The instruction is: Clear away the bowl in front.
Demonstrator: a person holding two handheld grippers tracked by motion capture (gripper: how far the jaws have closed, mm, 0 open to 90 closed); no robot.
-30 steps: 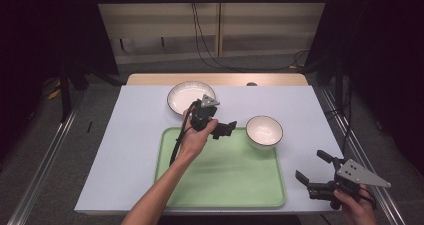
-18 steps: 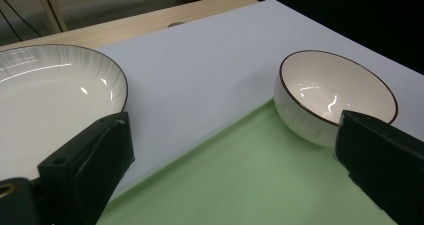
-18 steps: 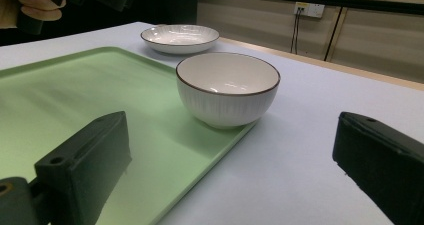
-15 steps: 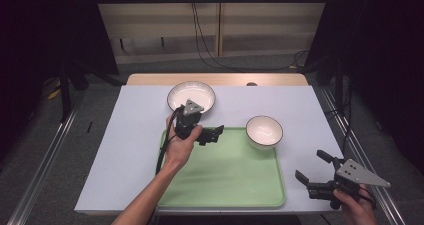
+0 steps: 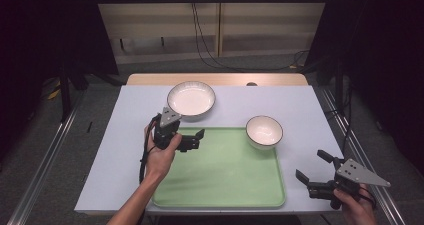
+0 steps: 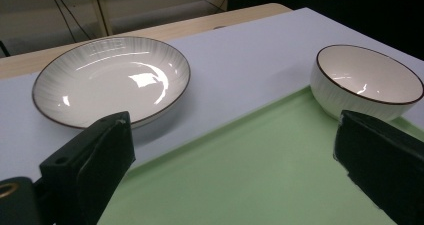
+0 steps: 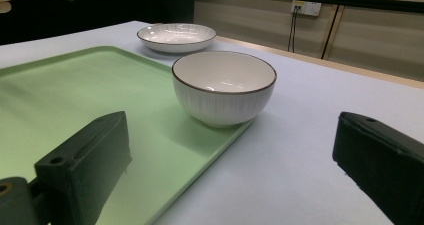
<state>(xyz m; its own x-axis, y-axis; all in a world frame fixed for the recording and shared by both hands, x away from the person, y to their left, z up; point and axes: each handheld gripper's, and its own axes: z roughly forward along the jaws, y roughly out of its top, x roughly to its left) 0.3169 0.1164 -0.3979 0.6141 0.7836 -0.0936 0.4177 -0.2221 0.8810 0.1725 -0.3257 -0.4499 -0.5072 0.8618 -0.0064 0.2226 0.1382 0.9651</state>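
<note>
Table [image 5: 300, 105] with a pale lavender-white top carries a green tray [image 5: 225, 175] along its near edge. Beyond the tray's far left corner sits a wide, shallow white plate [image 5: 191, 99] with a dark rim; a smaller, deeper ribbed white bowl [image 5: 264, 131] stands on the tray's far right corner. The left gripper [image 5: 195, 140] hovers over the tray's far left edge, jaws spread, empty. The right gripper [image 5: 312, 166] hangs off the table's near right corner, jaws also wide apart, holding nothing.
</note>
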